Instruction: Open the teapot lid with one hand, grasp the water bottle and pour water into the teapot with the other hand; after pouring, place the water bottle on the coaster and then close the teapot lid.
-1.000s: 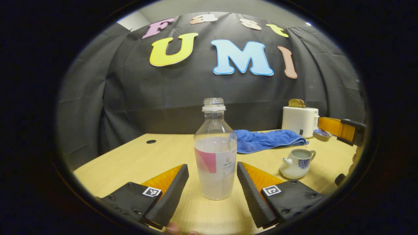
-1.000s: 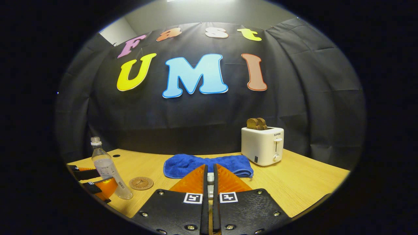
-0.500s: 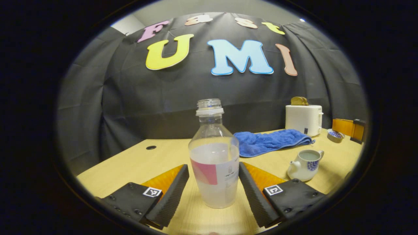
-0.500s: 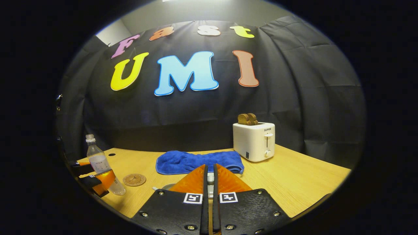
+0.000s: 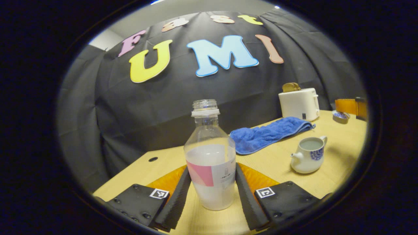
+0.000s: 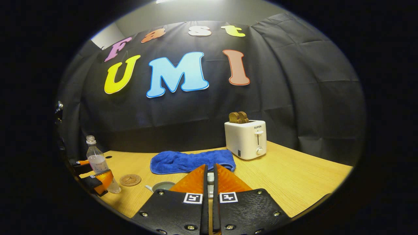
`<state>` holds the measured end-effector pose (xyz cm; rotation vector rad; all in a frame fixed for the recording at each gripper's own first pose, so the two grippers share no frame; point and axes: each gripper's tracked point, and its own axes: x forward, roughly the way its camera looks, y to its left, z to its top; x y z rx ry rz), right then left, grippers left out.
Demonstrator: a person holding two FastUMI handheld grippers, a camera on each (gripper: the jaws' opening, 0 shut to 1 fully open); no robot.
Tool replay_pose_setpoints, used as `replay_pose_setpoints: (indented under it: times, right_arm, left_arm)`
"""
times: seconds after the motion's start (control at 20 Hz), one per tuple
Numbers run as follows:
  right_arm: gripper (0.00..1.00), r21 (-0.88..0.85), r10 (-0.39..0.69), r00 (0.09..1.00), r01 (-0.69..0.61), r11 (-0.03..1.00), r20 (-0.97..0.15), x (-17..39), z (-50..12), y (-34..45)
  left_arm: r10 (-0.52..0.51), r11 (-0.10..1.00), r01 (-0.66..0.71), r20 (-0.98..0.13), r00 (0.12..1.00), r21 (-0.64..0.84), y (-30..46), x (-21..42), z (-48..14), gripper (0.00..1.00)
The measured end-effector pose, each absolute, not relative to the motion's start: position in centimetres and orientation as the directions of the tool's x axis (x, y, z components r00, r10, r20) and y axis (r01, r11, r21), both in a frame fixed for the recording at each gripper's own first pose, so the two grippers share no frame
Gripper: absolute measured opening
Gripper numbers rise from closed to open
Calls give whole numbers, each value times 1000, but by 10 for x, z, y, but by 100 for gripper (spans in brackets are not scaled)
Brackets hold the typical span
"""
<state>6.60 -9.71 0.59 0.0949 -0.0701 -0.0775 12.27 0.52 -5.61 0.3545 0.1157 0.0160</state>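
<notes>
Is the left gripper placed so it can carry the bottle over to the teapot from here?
Probably yes. The left gripper has both fingers against the bottle, and the open teapot sits off to the side with bare table between them.

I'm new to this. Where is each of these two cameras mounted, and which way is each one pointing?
Left gripper view: rides on the left gripper, looking forward along its two fingers, which press the sides of the water bottle; teapot to the right.
Right gripper view: rides on the right gripper, looking across the table at the toaster; its fingers are closed on the small teapot lid.
Shared: bottle, blue towel, toaster, teapot; each view also catches the other gripper at its edge.
</notes>
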Motion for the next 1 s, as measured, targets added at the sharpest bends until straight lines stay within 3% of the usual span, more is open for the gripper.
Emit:
replay_pose_setpoints:
  times: [0.6, 1.0]
  right_arm:
    - [5, 131, -129, 989, 119, 984, 70, 53, 0, -126]
    - [5, 154, -155, 987, 146, 977, 48, 43, -14, -146]
  left_arm:
    - [42, 637, 68, -123, 991, 768, -7, 139, -47, 89]
    - [-1, 424, 114, -125, 992, 898, -38, 141, -54, 89]
